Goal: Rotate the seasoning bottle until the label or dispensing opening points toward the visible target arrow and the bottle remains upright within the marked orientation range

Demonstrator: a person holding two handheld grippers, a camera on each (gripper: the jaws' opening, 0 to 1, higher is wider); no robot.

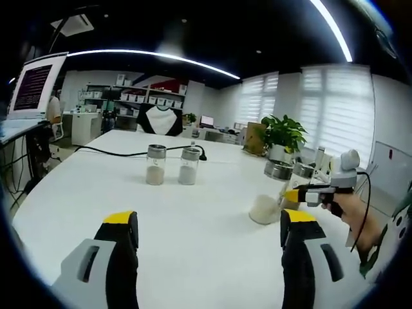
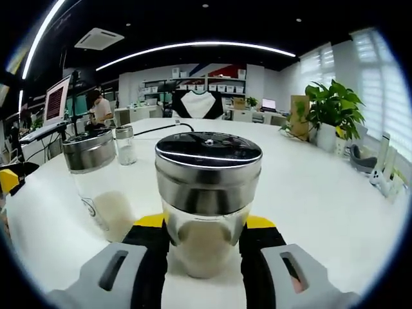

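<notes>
The seasoning bottle (image 2: 207,199), glass with a steel cap and pale powder inside, is pinched upright between the jaws of the right gripper (image 2: 206,241) on the white table (image 2: 322,193). A second bottle (image 2: 96,183) is seen just beside it. The left gripper (image 1: 209,222) is held spread above the tabletop, nothing between its jaws. Farther off, two more jars (image 1: 172,165) are stood side by side.

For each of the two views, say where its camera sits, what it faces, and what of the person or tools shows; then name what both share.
Left gripper view: rides the left tool, facing the white table with two jars; the right tool and a hand hold a seasoning bottle.
Right gripper view: rides the right tool, jaws around that seasoning bottle.
Shared: table, bottle, potted plant.
</notes>
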